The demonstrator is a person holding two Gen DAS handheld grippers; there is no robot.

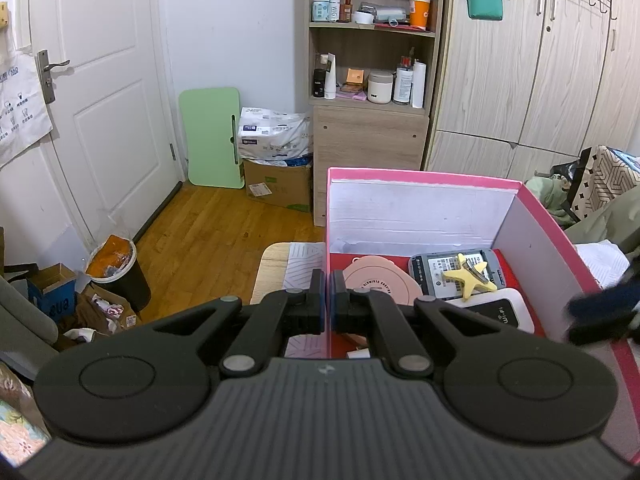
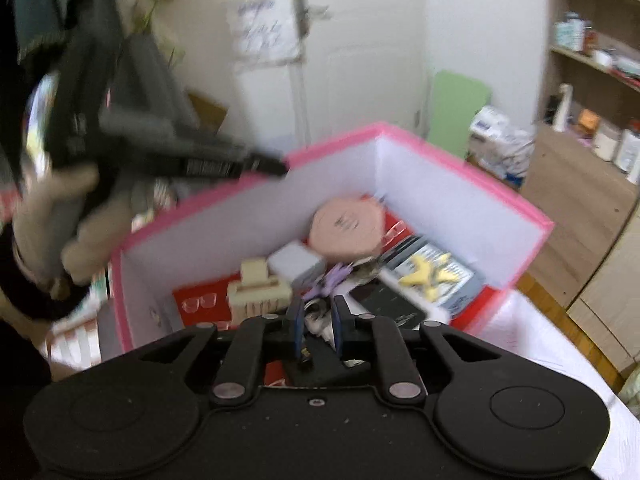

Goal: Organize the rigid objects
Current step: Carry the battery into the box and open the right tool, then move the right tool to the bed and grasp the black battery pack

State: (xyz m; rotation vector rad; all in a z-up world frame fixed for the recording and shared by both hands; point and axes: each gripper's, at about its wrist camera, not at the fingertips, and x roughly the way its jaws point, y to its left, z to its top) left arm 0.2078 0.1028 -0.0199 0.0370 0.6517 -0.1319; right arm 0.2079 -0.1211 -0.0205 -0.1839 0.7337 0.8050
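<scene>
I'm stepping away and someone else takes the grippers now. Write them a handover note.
Left gripper: shut on the near wall of the pink box, holding it in place.
Right gripper: over the box, a small gap between the pads; the blurred picture leaves unclear whether they grip anything.
In the box: pink round lid, grey device with the yellow star clip on top, white Wi-Fi unit, beige brush, purple clip, small clear cups.
Done: these things are in the box.
Left: check the right gripper's hold, then look for loose things outside the box; none show clearly.
</scene>
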